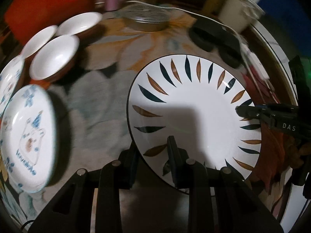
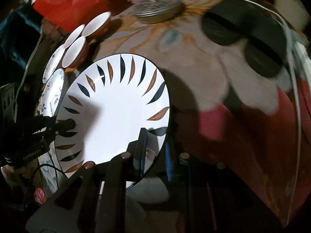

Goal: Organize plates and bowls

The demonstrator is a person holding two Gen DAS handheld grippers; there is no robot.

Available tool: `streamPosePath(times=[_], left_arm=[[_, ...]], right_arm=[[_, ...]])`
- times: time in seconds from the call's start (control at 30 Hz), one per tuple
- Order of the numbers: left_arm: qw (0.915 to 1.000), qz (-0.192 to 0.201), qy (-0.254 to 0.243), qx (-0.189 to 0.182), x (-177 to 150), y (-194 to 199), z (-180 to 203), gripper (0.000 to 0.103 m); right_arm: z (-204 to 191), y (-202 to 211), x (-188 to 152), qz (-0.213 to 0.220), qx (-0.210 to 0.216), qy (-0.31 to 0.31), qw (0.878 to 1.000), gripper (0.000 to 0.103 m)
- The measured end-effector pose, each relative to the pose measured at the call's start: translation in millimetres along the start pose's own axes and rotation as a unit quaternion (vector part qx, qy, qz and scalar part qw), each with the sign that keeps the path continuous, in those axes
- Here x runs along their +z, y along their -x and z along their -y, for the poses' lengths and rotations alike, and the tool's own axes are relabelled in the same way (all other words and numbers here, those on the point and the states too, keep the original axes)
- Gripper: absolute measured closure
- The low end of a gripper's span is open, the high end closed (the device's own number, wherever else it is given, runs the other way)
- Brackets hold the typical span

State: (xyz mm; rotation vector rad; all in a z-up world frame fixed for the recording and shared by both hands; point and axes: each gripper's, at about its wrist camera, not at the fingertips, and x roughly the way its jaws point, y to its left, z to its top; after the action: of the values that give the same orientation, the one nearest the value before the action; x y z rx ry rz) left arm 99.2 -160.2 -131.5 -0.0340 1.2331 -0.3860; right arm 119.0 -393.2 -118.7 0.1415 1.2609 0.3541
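Observation:
A large white plate with blue and brown leaf marks (image 1: 196, 112) is held above the table by both grippers. My left gripper (image 1: 151, 153) is shut on its near rim, one finger over the plate and one under. My right gripper (image 2: 153, 143) is shut on the opposite rim (image 2: 116, 104); it shows in the left wrist view (image 1: 250, 114) at the plate's right edge. Three white bowls with brown outsides (image 1: 54, 58) stand at the far left. Two blue-patterned dishes (image 1: 27, 139) lie at the left, also in the right wrist view (image 2: 52, 93).
A glass lid (image 1: 145, 19) lies at the back. A black device (image 1: 215, 40) with a white cable lies at the back right, also in the right wrist view (image 2: 246, 35). A red box (image 2: 66, 5) stands beyond the bowls. A floral cloth (image 1: 108, 101) covers the table.

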Motion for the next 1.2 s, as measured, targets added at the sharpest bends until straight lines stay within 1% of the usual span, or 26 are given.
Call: streamPosePath(times=[0.13, 0.27, 0.43, 0.57, 0.67, 0.77, 0.83, 0.87, 0.9, 0.93, 1.0, 1.07, 1.13, 1.2], left_arm=[[0.9989, -0.01, -0.039, -0.023, 5, -15, 42, 0.074], [0.9964, -0.023, -0.07, -0.042, 3, -29, 81, 0.074], [0.9939, -0.044, -0.086, -0.052, 0, -52, 116, 0.074], [0.9924, -0.054, -0.1, -0.047, -2, -64, 128, 0.074], [0.992, -0.067, -0.098, -0.043, -4, -69, 127, 0.074], [0.9902, -0.077, -0.115, -0.019, -5, -73, 131, 0.075], [0.9907, -0.073, -0.114, -0.016, -3, -69, 131, 0.074], [0.9912, -0.071, -0.111, -0.011, -2, -66, 129, 0.071], [0.9918, -0.073, -0.104, -0.014, 0, -64, 127, 0.06], [0.9926, -0.077, -0.091, -0.023, 1, -61, 121, 0.042], [0.9945, -0.072, -0.071, -0.025, 3, -51, 109, 0.027], [0.9963, -0.059, -0.061, -0.015, 4, -38, 99, 0.022], [0.9976, -0.051, -0.046, -0.013, 3, -26, 86, 0.01], [0.9987, -0.041, -0.028, -0.006, 2, -14, 71, 0.008]], right_arm=[[31, 17, -22, 0.008, -0.02, -0.038, 0.999, 0.086], [64, 30, -48, 0.011, -0.04, -0.079, 0.996, 0.086], [92, 35, -66, 0.007, -0.061, -0.109, 0.992, 0.086], [108, 34, -77, 0.005, -0.065, -0.127, 0.99, 0.085], [110, 30, -81, 0.002, -0.062, -0.135, 0.989, 0.086], [108, 24, -83, -0.009, -0.067, -0.142, 0.988, 0.083], [111, 26, -85, -0.008, -0.071, -0.157, 0.985, 0.082], [113, 28, -86, -0.005, -0.071, -0.169, 0.983, 0.08], [113, 34, -87, 0.004, -0.071, -0.177, 0.982, 0.076], [112, 41, -87, 0.012, -0.082, -0.182, 0.98, 0.069], [106, 55, -87, 0.035, -0.096, -0.189, 0.977, 0.03], [93, 72, -84, 0.066, -0.098, -0.192, 0.974, 0.015], [82, 80, -82, 0.082, -0.091, -0.189, 0.974, 0.01], [66, 79, -74, 0.086, -0.083, -0.183, 0.976, 0.009]])
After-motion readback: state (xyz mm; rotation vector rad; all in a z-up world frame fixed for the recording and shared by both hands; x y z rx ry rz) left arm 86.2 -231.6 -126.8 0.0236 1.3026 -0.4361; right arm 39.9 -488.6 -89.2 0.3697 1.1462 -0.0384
